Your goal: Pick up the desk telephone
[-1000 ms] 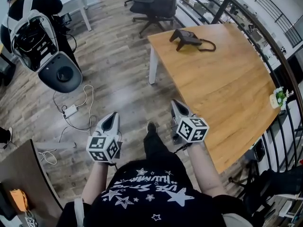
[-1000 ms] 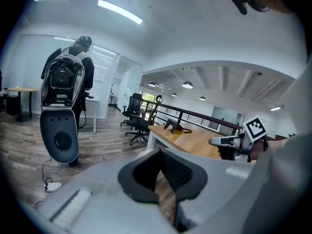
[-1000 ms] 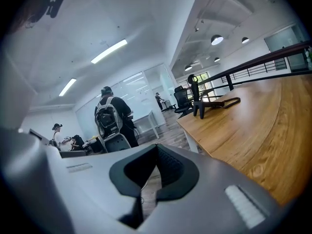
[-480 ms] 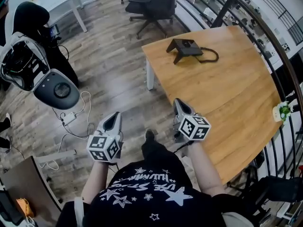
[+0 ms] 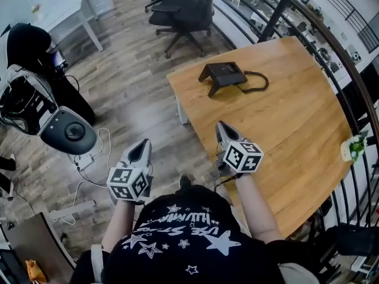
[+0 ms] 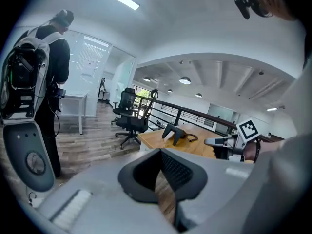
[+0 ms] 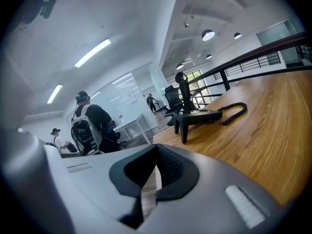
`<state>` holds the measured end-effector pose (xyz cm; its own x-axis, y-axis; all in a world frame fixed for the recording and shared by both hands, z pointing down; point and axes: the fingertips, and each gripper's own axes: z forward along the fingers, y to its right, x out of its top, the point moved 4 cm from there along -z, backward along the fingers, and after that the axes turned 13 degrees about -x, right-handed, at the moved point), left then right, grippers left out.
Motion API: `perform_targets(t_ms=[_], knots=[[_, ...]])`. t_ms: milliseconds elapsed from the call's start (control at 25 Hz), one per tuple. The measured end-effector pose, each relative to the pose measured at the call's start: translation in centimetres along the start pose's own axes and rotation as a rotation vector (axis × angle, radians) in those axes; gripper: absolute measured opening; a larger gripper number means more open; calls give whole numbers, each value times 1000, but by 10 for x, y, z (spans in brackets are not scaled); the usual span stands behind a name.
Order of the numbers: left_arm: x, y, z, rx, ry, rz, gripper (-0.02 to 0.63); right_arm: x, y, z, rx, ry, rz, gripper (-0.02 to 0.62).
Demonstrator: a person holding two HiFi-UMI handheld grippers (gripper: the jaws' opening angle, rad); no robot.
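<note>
Black desk telephone (image 5: 223,76) lies nearer than before; left tongs (image 5: 140,145) and right tongs (image 5: 220,127) clenched empty.

A wooden table (image 5: 296,117) with white legs stands on a plank floor (image 5: 136,81). Beyond the table's far corner are two black office chairs (image 5: 177,13), and a dark railing (image 5: 323,31) curves along its far and right sides. At the table's right edge sits a small potted plant (image 5: 353,148). Well to the left of the table, a person in black (image 5: 29,43) wears a white-framed backpack rig (image 5: 23,99) ending in a grey disc-faced pod (image 5: 68,130); farther off stands a white desk (image 5: 65,2). On the floor between that person and the table lies a white power adapter (image 5: 83,160) with looped cable
</note>
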<state>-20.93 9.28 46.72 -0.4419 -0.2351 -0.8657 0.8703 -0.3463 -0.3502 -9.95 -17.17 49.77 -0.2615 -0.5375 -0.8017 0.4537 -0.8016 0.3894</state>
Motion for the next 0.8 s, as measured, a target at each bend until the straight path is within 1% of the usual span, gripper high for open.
perform_targets(t_ms=[200, 320, 560, 640, 800], knots=[[9, 13, 25, -39, 11, 29, 2, 9, 28, -6, -20, 26, 28, 3], [16, 16, 40, -69, -9, 35, 2, 10, 40, -10, -39, 31, 59, 3], [30, 18, 74, -142, -50, 50, 2, 5, 62, -23, -107, 43, 103, 3], [35, 22, 89, -177, -56, 55, 2, 5, 72, -27, -135, 49, 117, 3], [40, 27, 125, -273, -61, 55, 2, 4, 93, -31, -205, 71, 150, 3]])
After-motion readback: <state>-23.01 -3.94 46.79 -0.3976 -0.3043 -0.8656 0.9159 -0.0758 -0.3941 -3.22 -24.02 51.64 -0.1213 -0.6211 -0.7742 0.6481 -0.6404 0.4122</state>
